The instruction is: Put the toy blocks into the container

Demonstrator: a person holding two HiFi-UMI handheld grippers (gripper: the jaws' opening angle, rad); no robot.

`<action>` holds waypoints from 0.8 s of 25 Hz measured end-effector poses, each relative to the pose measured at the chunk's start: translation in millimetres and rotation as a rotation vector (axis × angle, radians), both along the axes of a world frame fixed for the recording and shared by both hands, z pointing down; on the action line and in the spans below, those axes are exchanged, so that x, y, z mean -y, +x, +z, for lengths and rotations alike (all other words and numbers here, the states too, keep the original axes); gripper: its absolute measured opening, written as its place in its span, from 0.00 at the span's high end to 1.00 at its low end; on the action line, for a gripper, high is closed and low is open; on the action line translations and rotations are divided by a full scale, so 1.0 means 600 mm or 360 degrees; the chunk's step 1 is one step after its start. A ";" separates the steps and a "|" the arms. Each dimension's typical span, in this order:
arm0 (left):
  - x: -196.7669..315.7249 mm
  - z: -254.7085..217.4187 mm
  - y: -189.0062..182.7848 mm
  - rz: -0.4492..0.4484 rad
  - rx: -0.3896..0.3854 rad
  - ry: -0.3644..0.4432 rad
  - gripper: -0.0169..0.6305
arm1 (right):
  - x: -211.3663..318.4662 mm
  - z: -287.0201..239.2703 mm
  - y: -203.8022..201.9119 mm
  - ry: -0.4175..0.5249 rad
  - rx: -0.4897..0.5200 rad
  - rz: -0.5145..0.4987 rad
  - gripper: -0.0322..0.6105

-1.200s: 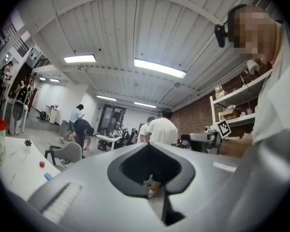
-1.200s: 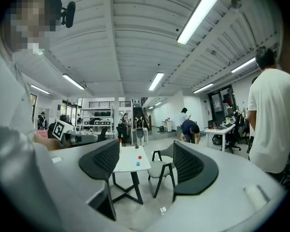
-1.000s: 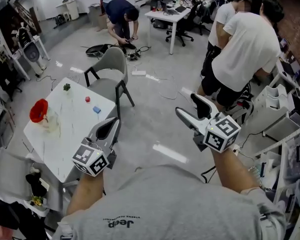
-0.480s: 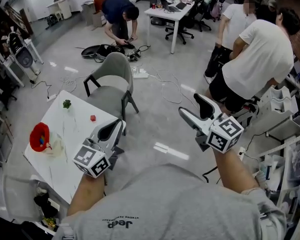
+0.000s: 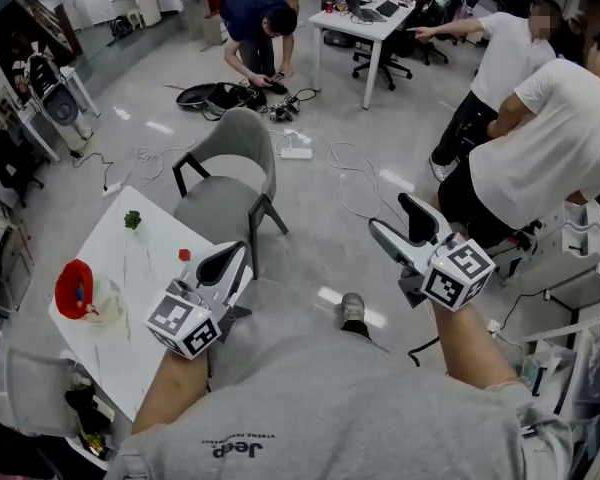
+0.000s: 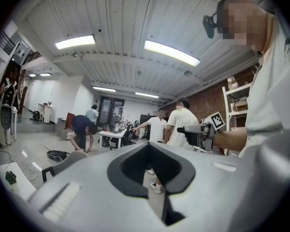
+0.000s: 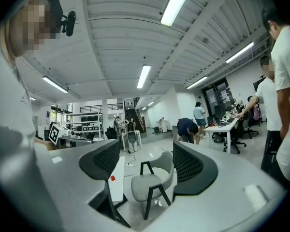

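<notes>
Grippers: left gripper [image 5: 237, 251] jaws together on nothing; right gripper [image 5: 390, 214] spread, empty (both in mid-air).
Block: red block [image 5: 184, 255] on white table [image 5: 130, 318], apart from red container [image 5: 65, 293].
Change: table has slid lower in the head view, so the approach is likely under way.

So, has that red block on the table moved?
No. The red block still sits on the white table, right of the green piece, near its edge; only the view shifted.

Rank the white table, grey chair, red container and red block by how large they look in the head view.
1. white table, partly hidden by a gripper
2. grey chair, close behind the table
3. red container
4. red block, smallest by far
</notes>
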State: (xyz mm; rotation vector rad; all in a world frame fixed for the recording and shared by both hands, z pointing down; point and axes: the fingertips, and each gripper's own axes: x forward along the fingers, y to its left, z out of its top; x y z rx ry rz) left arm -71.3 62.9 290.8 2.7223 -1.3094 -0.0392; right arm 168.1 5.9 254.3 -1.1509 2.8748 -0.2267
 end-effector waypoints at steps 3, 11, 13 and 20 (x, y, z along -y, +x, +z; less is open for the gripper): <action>0.071 0.001 0.021 -0.0111 0.0033 0.0026 0.90 | 0.097 0.010 0.019 0.0001 0.0034 -0.0092 0.44; 0.287 0.017 0.087 -0.0399 -0.0021 0.0026 0.90 | 0.359 0.027 0.057 0.0012 -0.0039 -0.0371 0.44; 0.330 0.015 0.100 -0.0444 -0.0030 0.0021 0.90 | 0.408 0.028 0.061 0.0007 -0.0047 -0.0430 0.44; 0.424 0.016 0.104 -0.0524 -0.0010 -0.0007 0.90 | 0.505 0.044 0.030 -0.0034 -0.0090 -0.0542 0.44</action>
